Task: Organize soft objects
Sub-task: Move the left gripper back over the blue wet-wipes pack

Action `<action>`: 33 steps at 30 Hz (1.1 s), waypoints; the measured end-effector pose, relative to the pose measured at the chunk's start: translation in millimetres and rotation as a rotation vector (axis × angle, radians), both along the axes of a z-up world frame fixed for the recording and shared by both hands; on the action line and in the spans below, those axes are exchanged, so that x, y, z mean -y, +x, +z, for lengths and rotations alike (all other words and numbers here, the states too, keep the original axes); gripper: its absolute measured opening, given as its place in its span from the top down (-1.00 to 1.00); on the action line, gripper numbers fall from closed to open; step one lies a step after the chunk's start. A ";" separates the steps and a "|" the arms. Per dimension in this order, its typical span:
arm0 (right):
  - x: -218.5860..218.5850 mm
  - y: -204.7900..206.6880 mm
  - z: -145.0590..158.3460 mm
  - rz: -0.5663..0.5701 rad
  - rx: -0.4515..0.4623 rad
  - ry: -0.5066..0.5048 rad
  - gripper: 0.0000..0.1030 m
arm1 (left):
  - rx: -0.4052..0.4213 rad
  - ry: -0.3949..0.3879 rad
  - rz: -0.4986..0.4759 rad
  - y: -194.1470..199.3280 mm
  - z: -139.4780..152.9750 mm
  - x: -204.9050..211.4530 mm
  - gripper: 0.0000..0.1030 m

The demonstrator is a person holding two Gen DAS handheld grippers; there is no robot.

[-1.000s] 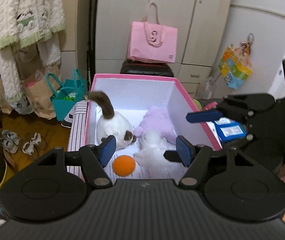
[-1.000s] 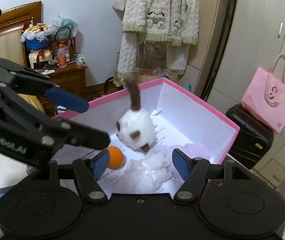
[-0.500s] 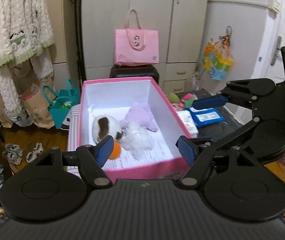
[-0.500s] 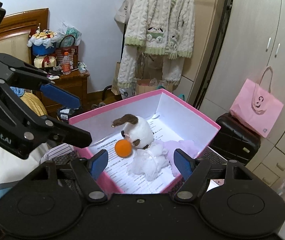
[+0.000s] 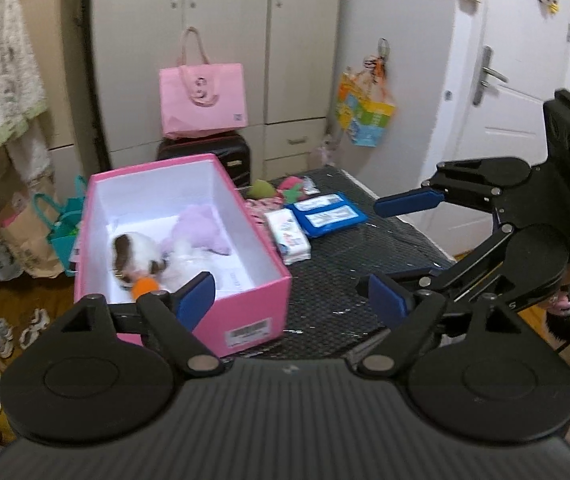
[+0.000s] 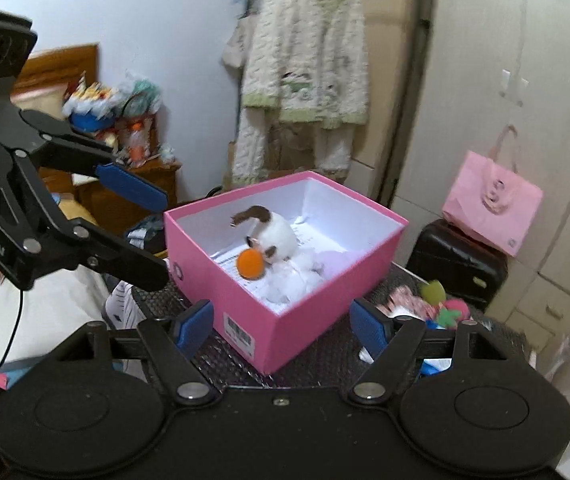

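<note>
A pink box with white inside stands on the black mesh table mat. In it lie a white-and-brown plush cat, an orange ball, a white fluffy toy and a purple plush. My left gripper hovers before the box's near end, its jaws opening with nothing between them. My right gripper hangs by the box's near corner, jaws also opening and empty. Each shows in the other's view: right gripper, left gripper.
To the right of the box lie a green plush, a pink plush, a tissue pack and blue packs. Behind it, a pink tote sits on a black suitcase. A cream cardigan hangs left.
Both grippers have drawn back from over the box, which now looks smaller and farther away. The plush cat has tipped from upright onto its side. The left jaws stand wider.
</note>
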State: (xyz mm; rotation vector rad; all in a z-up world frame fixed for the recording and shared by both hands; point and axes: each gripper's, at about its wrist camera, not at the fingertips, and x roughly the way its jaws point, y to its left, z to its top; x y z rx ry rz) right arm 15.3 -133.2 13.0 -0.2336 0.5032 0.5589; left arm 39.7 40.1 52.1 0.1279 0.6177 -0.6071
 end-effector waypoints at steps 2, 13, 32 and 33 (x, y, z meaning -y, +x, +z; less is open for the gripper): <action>12.5 -3.3 -9.7 -0.044 -0.007 0.029 -0.55 | -0.010 0.002 -0.016 3.9 -4.0 10.0 -0.65; 76.4 16.3 -46.1 -0.249 -0.022 0.031 -0.55 | -0.015 0.021 -0.108 36.4 -28.0 82.6 -0.73; 169.3 104.1 -118.0 -0.336 -0.012 0.201 -0.62 | -0.075 -0.012 0.008 123.3 -88.9 187.1 -0.56; 173.1 111.9 -122.4 -0.356 -0.017 0.194 -0.62 | -0.087 -0.014 0.022 129.5 -94.2 190.2 -0.51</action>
